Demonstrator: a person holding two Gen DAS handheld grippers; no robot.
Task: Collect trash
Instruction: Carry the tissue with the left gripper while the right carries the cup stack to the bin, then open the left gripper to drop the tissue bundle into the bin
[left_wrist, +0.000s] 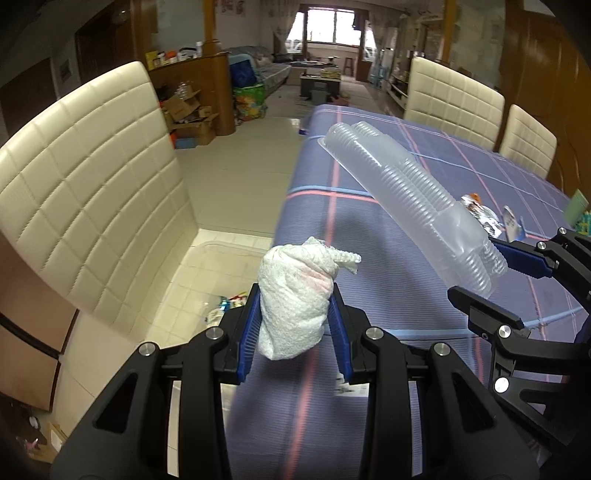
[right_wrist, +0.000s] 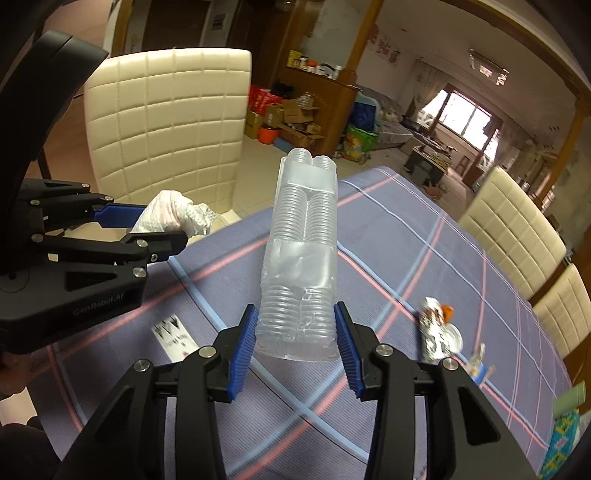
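A: Holding both pieces over the table's (left_wrist: 369, 406) near edge, I had the left claw (left_wrist: 293, 314) clamped on the tissue wad (left_wrist: 295, 295).

B: And the right?

A: My right claw (right_wrist: 295, 343) pinched the base of the plastic tray (right_wrist: 301, 236), tray jutting forward above the cloth. Chair (left_wrist: 85, 192) stood left, bare floor (left_wrist: 236, 173) between; wrappers (right_wrist: 437, 328) lay well right.

A table under a blue plaid cloth (left_wrist: 424, 236) has cream padded chairs on its left (left_wrist: 85, 184) and far right (left_wrist: 452, 96), with cardboard boxes (left_wrist: 188, 114) and a window (left_wrist: 332, 27) far behind.
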